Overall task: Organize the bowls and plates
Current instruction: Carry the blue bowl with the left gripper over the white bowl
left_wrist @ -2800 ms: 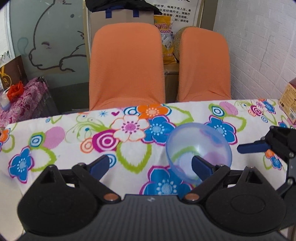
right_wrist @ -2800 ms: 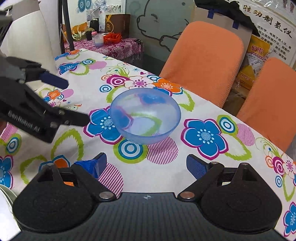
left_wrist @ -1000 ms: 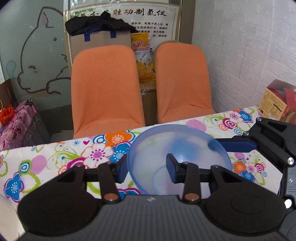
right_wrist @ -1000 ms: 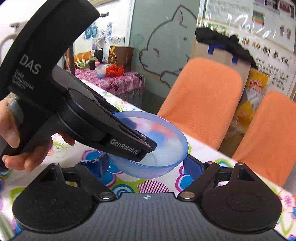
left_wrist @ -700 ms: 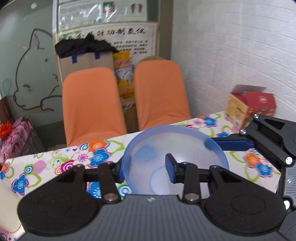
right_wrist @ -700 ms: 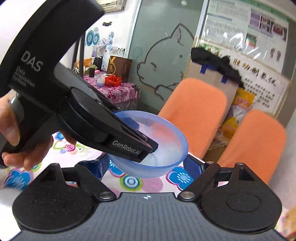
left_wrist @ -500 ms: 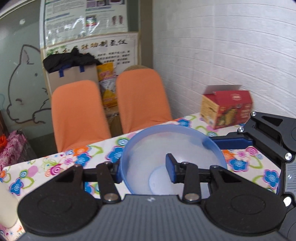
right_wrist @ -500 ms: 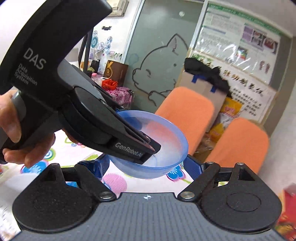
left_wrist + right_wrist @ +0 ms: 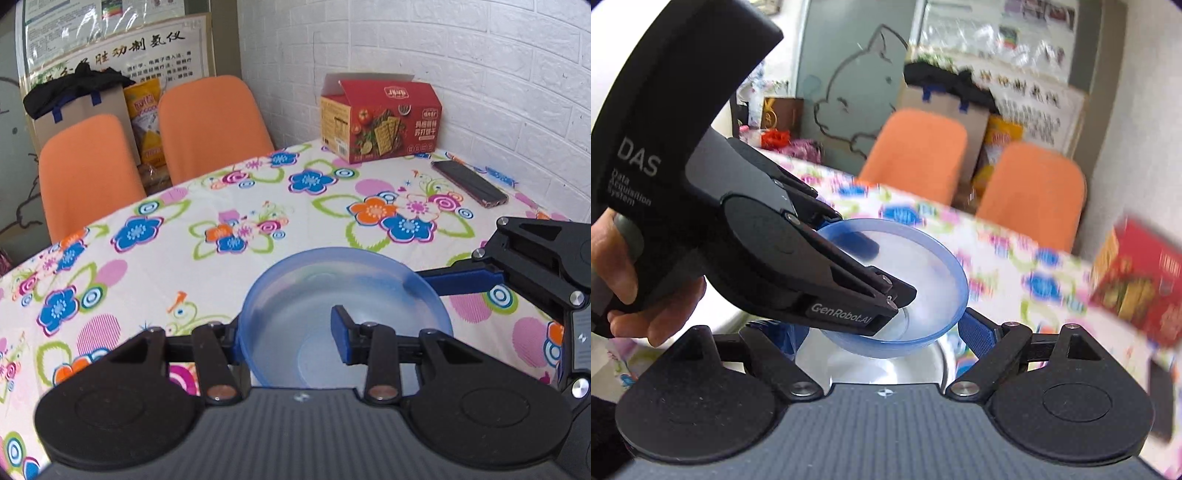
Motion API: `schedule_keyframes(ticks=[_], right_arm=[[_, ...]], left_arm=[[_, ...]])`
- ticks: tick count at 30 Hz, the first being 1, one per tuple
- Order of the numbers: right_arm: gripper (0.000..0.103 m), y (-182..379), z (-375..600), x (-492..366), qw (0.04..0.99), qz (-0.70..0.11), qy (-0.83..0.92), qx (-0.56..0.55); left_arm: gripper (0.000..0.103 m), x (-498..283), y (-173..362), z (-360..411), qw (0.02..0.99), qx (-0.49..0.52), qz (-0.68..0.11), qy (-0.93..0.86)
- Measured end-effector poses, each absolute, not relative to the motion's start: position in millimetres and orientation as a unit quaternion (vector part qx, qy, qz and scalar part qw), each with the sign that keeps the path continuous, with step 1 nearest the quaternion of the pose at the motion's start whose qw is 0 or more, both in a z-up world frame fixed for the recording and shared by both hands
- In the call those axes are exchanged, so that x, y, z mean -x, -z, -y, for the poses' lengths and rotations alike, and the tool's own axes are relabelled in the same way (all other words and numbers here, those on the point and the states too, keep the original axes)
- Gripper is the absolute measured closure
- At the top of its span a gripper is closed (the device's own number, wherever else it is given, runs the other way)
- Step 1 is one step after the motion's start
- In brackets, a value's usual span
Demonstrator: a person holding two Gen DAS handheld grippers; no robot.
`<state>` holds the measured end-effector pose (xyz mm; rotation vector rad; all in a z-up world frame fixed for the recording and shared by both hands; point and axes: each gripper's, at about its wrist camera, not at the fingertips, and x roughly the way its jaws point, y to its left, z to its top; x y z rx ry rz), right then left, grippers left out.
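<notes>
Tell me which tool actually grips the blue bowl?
The left tool: shut on the blue bowl rim. The right tool's pads flank it, opening.

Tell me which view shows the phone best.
Left wrist view: the phone lies sharp and whole on the tablecloth, near the red box by the wall. The right wrist view shows at most a dark, blurred shape at its right edge.
</notes>
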<state>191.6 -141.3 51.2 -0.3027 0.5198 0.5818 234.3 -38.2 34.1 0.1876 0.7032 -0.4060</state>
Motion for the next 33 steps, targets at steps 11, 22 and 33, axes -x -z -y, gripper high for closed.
schedule_keyframes(ticks=[11,22,33], right_arm=[[0.028,-21.7,142.5,-184.8,0.907,-0.252,-0.296,0.159],[0.027,-12.6,152.3,-181.9,0.904,-0.273,-0.289,0.155],[0.026,-13.1,164.7,-179.7,0.91,-0.294,-0.272,0.107]], left_arm=[[0.036,-245.0,-14.7,35.2,0.907,-0.084,-0.36,0.202],[0.001,-244.9,-28.7,20.4,0.906,-0.059,-0.364,0.208],[0.001,-251.6,-41.3,-10.2,0.91,-0.004,-0.368,0.192]])
